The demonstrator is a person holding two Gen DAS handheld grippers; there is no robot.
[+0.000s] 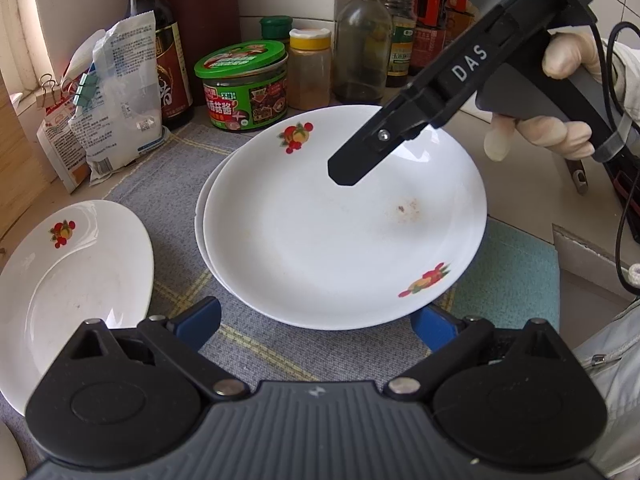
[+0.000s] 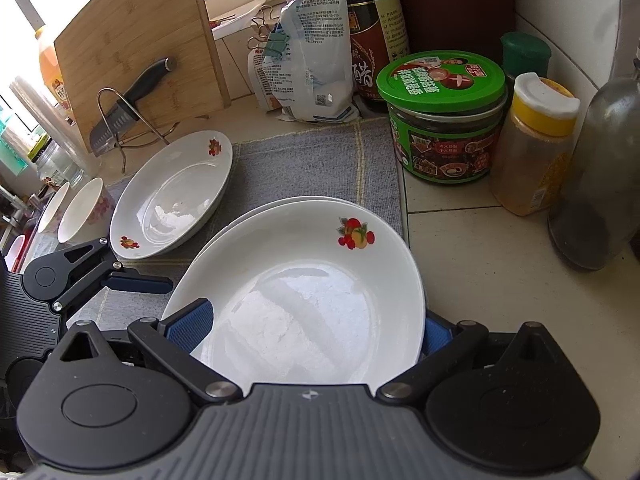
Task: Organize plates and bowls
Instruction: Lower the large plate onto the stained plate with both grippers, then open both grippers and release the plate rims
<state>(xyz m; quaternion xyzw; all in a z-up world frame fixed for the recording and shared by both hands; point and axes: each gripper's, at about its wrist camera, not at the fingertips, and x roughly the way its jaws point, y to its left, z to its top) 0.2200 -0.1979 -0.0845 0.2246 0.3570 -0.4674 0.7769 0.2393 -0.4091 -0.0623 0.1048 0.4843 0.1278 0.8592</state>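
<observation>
Nearest my left camera sits the left tool, its blue pads spread wide, one at each side of the near rim of the top plate, and I cannot tell whether either pad touches it. That plate lies on a second plate whose edge peeks out at the left, both resting on a grey cloth spread over the surface. A small brownish smear marks the top plate right of its middle. To the left, apart from the stack, a single plate with the same fruit print lies on the cloth. The right tool reaches in from the far right above the stack, held by a gloved hand; from this side I see one black finger only. In my right camera the right tool's pads are also spread wide, standing at either side of the top plate's near rim with nothing clamped. Left of the single plate stand two bowls near the surface's edge. At the far side I see a green-lidded jar, a yellow-capped spice jar, a dark sauce bottle and a clipped bag. A knife rests in a wire stand before a wooden board.
</observation>
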